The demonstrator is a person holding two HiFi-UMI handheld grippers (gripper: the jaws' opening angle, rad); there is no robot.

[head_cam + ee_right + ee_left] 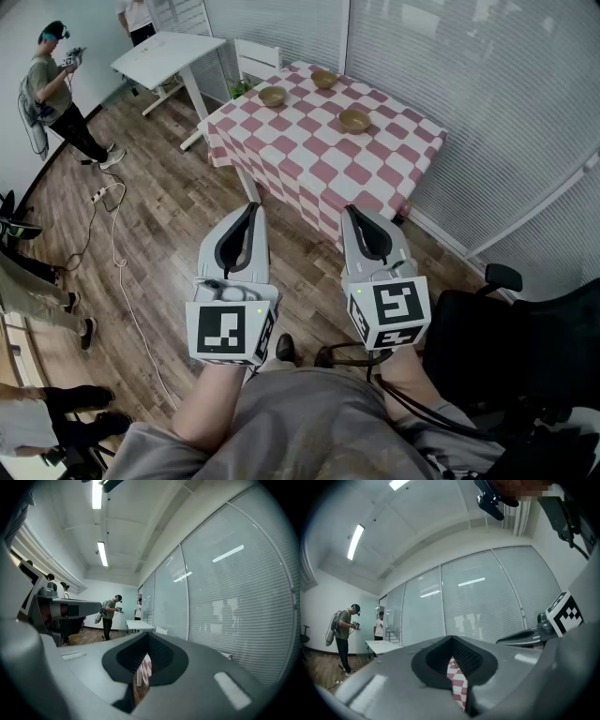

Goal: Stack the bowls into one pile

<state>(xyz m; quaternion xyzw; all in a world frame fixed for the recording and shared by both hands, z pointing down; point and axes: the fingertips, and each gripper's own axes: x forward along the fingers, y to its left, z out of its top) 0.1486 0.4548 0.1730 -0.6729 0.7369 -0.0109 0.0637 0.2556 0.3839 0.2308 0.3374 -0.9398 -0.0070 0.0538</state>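
Three tan bowls stand apart on the table with the pink-and-white checked cloth (309, 159): one at the far left (273, 96), one at the far end (324, 79), one toward the right (354, 120). Both grippers are held over the wood floor, well short of the table. My left gripper (251, 208) is shut with nothing in it, and so is my right gripper (353, 211). In the left gripper view the jaws (452, 641) meet, and only a sliver of checked cloth (458, 684) shows under them. The right gripper (147, 637) looks the same, with its jaws together.
A white desk (169, 52) and a white chair (258, 58) stand beyond the table. People stand at the left (56, 89), and a white cable (117, 253) trails over the floor. A black office chair (525, 347) is at my right. Blind-covered glass walls (487, 84) close off the room behind the table.
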